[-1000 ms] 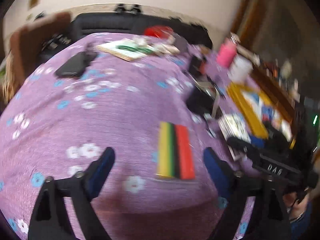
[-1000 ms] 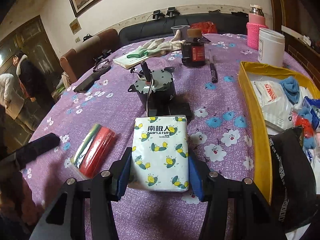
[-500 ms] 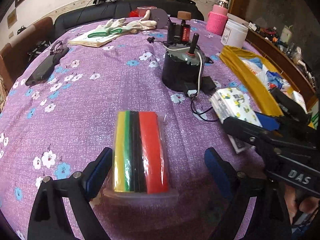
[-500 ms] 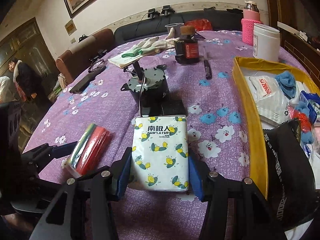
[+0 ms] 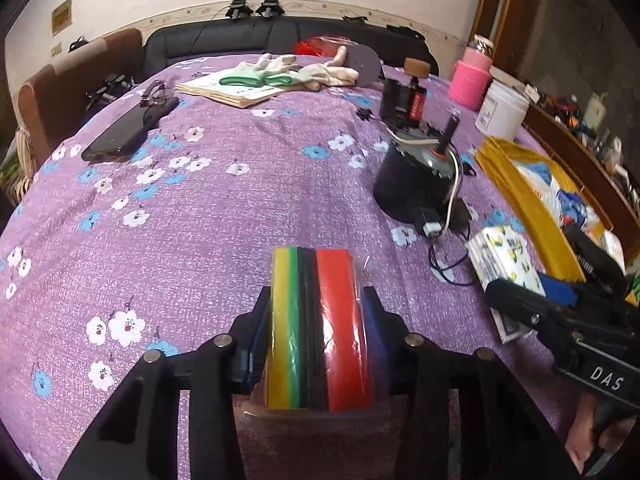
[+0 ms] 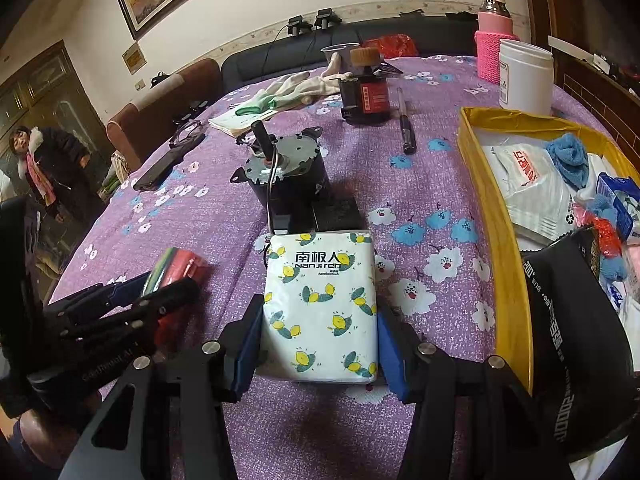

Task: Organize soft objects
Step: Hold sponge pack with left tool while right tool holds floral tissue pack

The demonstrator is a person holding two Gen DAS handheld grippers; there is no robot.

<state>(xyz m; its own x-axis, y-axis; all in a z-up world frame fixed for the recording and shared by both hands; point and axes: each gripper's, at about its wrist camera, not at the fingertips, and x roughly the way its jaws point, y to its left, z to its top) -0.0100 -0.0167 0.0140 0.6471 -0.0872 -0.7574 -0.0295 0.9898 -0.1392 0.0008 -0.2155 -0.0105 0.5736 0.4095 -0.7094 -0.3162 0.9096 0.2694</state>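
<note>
**Table layout around the black cylindrical motor**

The black cylindrical motor (image 6: pixel 286 178) stands mid-table. In front of it lies the white lemon-printed tissue pack (image 6: pixel 322 312); to its front left, the striped plastic-wrapped cloth bundle (image 5: pixel 318 332). To its right sits the yellow rectangular tray (image 6: pixel 500 240); behind it, the dark cork-topped bottle (image 6: pixel 366 88); to its far left, the black phone (image 6: pixel 158 170).

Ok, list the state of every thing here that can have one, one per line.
left gripper: jaws just closed, shut on the striped pack
striped pack: gripped, on the tablecloth
right gripper: shut on the tissue pack
tissue pack: gripped, lying flat
yellow box: open, partly filled
white jar: upright, lidded
</note>
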